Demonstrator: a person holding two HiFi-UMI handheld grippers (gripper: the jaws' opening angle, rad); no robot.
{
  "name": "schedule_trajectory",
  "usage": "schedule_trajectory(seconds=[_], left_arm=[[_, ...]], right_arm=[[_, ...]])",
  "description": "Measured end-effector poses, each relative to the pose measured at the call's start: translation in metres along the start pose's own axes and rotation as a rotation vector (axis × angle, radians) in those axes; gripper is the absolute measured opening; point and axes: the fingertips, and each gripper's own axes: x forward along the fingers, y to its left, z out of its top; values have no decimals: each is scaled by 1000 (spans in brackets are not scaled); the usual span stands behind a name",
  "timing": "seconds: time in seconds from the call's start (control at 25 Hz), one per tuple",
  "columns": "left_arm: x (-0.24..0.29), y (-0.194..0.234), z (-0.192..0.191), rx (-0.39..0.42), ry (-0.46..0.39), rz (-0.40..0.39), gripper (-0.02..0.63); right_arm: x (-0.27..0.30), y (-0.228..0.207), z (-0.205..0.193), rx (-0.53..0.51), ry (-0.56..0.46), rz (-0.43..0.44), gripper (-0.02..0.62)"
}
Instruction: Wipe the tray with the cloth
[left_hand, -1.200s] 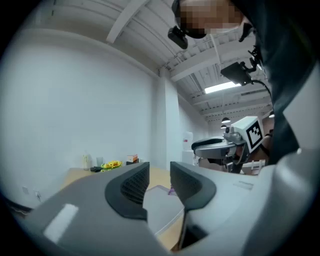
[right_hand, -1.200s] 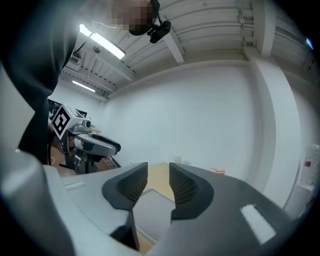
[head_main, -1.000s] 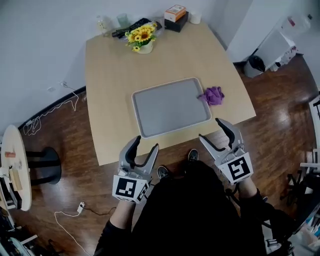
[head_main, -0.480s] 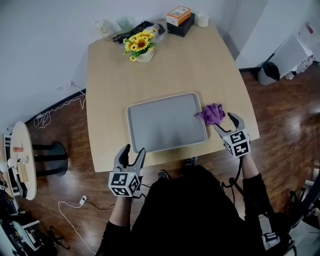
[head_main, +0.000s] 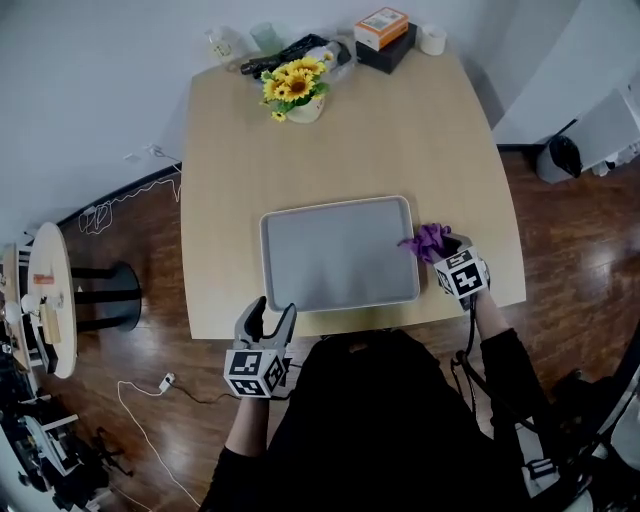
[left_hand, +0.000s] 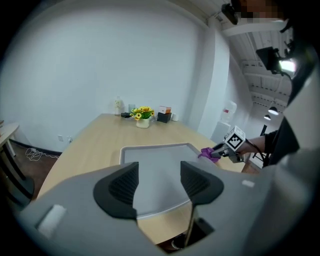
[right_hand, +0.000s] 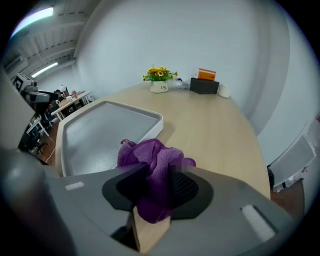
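The grey tray (head_main: 340, 255) lies empty near the table's front edge. A crumpled purple cloth (head_main: 427, 240) sits on the wood just off the tray's right rim. My right gripper (head_main: 441, 248) points down onto it; its jaws have just been closing, and in the right gripper view the cloth (right_hand: 150, 155) is squeezed between the black pads (right_hand: 182, 187), with the tray (right_hand: 100, 130) to their left. My left gripper (head_main: 273, 312) hangs open at the table's front edge, below the tray's front-left corner, holding nothing. In the left gripper view the tray (left_hand: 150, 155) shows between the spread jaws of the left gripper (left_hand: 159, 172).
At the table's far edge stand a pot of sunflowers (head_main: 297, 95), a black box with an orange box on it (head_main: 385, 35), a white roll (head_main: 432, 38) and some bottles. A small round side table (head_main: 45, 310) stands at the left, with cables on the floor.
My right gripper dropped forward onto the purple cloth and closed on it. The left gripper sank to the table's front edge and stayed open.
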Motion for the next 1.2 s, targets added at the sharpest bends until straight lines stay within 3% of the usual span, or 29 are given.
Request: schedule_trajectory(seconds=[0.12,0.24,0.44,0.56,0.68,0.76,0.84,1.0,1.2], left_arm=[[9,6,1,16,3,-23,249],[16,22,0,7,11,-39,249],[36,50,-12,27,53,-70,247],[57,67,-44,58,160,-85,249],[69,72,-81,91,292,-111,247],[70,76,-102,126,363,-107,223],[68,79,-112,134,389,-97,164],[66,80,-110,98,393,-100,158],[69,74,-113,60,396,-110,158]], right_arm=[[5,-1,-3,-4,36,-41,103],[-2,-2,-2,59,56,-55,80],[-52,15,46,173,-139,-47,77],[-63,57,68,112,-191,35,77],[-39,91,45,-56,-51,40,77],[-19,100,24,-101,34,31,75],[-7,97,24,-80,31,21,75],[23,66,67,-95,-28,-11,75],[60,35,117,-102,-21,-32,77]])
